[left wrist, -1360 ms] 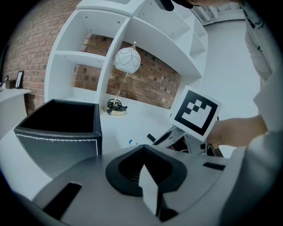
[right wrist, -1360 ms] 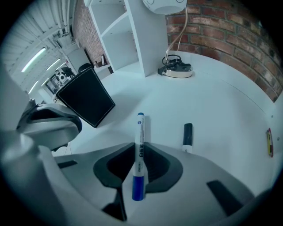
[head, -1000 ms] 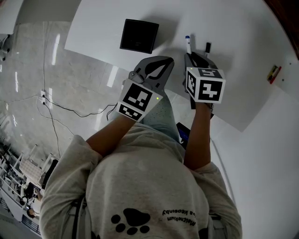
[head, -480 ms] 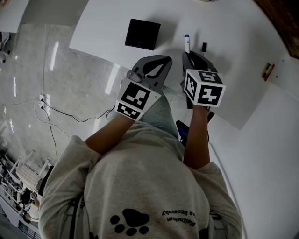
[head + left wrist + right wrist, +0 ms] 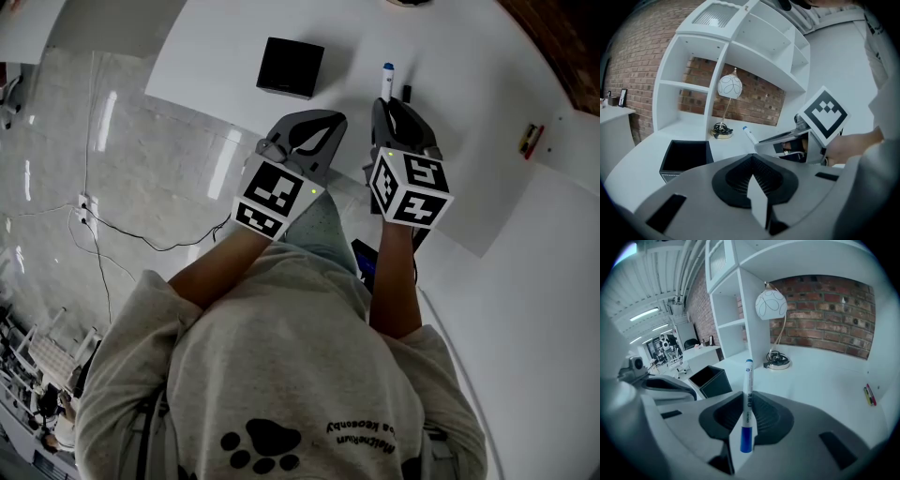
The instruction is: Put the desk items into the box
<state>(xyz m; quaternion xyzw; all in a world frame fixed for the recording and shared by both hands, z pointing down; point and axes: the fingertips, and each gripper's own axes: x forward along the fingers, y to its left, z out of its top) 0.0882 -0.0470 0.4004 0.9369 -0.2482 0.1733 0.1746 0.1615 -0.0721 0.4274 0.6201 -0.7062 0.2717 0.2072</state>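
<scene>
**Currently: marker gripped in right tongs, box apart to the left**

1. Right tongs: the jaws are closed on a marker and grip its white barrel between the two dark pads. The marker lies along the line of the jaws. Its blue rear end points back toward the camera, and its blue-tipped front end projects past the jaw tips.

2. Left tongs: the jaws are closed against each other with nothing between them. In the head view these tongs sit just left of the right tongs, at about the same level, near the front edge of the desk.

3. Box: black, square and open at the top. It stands upright on the desk, ahead of the left tongs and to the left of the marker tip. It touches neither the marker nor either set of tongs.

4. Other items: a lamp with a round white shade stands at the back of the desk, in front of a brick wall and beside a white shelf unit. Small red and yellow items lie far to the right on the desk. Their type cannot be determined.
</scene>
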